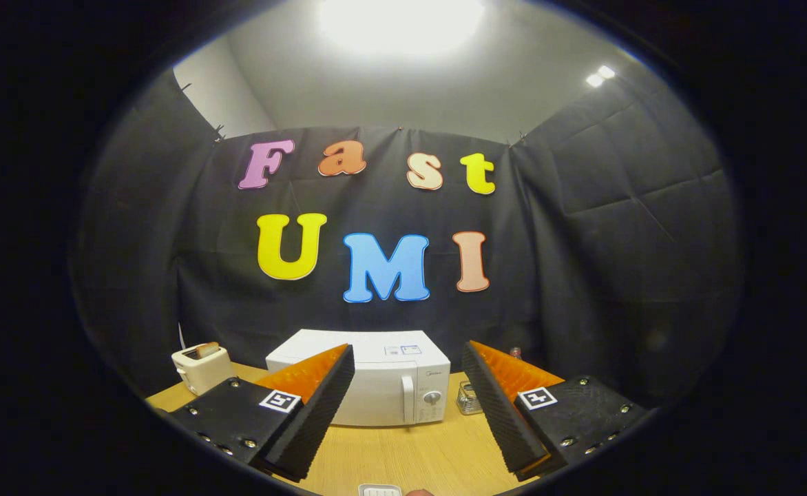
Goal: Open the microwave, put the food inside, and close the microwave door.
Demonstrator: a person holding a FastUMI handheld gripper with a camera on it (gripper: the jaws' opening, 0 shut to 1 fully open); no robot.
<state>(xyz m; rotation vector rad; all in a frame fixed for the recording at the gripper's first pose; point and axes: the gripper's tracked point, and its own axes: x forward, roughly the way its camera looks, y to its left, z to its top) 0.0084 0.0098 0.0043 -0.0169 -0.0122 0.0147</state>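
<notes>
**Microwave shut, approach not begun**

My jaws [408, 406] stand wide apart and hold nothing, hanging above the wooden surface [403, 455]. The white microwave [369, 386] sits beyond them, door closed, a toaster [202, 366] to its left. The opening step is in hand, I judge: next I must reach the door's edge (no handle visible).

The scene is lit from above by a large ceiling light [401, 21], blown out to white glare, with two small lamps [600, 76] beside it. Straight lines are bowed by fisheye distortion. The worktop [403, 451] is evenly lit; focus is held sharp throughout.
</notes>
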